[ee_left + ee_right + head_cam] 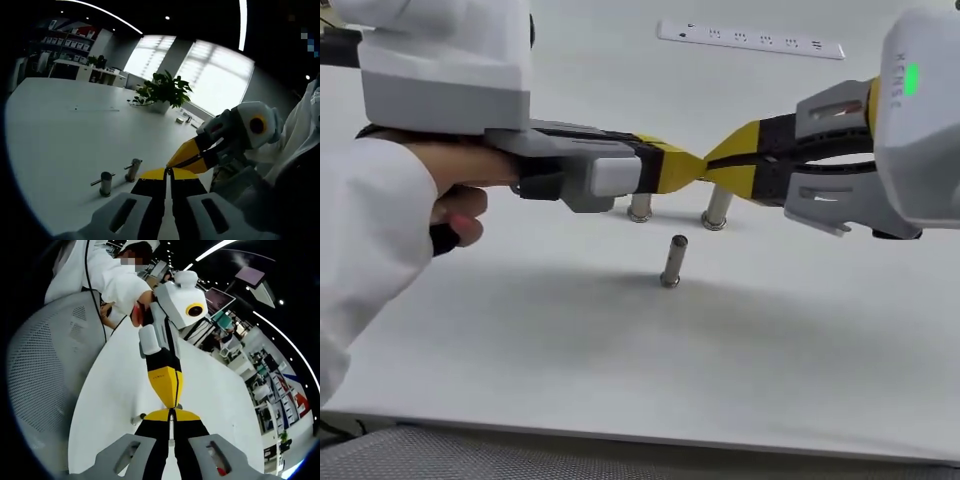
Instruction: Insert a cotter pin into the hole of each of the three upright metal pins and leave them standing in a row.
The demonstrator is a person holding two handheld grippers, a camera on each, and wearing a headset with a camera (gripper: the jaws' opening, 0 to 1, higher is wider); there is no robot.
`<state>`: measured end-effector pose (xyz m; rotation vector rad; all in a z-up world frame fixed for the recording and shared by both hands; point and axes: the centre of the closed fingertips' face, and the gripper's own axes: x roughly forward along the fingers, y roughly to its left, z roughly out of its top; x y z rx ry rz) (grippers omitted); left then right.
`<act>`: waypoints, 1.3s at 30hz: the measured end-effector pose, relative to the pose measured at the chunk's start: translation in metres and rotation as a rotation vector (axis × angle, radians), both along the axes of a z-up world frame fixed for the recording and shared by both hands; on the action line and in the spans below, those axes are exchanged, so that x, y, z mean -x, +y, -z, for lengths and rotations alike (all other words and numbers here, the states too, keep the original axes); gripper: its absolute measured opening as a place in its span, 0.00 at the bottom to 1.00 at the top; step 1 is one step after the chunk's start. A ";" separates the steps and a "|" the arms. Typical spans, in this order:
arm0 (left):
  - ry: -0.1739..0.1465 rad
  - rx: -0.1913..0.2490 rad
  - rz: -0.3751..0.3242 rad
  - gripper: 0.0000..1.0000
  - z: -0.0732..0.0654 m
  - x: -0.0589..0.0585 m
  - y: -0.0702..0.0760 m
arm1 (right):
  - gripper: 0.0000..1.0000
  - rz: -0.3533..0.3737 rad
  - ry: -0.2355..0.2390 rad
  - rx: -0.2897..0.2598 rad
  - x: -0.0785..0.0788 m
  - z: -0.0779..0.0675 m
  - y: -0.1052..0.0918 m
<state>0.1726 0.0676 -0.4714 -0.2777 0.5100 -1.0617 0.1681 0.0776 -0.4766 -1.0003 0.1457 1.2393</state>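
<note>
The left gripper (693,165) and right gripper (714,165) meet tip to tip above the white table (520,340), each with its yellow jaws pressed together. Any cotter pin between them is too small to make out. The front pin (672,260) stands upright below, with the second pin (640,207) and third pin (716,208) just behind. A handover probably wants one firm grip before the other releases, then a level approach to the hole.

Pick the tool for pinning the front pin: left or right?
Right tool, probably: it meets the left tool near the front pin, with a pale sliver, maybe a cotter pin, between its jaws.
</note>
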 end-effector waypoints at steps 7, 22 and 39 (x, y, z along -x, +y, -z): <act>-0.054 -0.053 0.011 0.00 0.001 0.003 0.000 | 0.00 -0.006 0.012 0.000 0.000 0.001 0.001; -0.073 -0.099 0.028 0.00 0.006 0.008 0.004 | 0.11 0.093 0.200 -0.047 -0.004 0.020 -0.010; -0.196 -0.146 0.145 0.00 0.003 0.018 0.011 | 0.09 0.089 0.695 -0.259 0.025 0.023 -0.003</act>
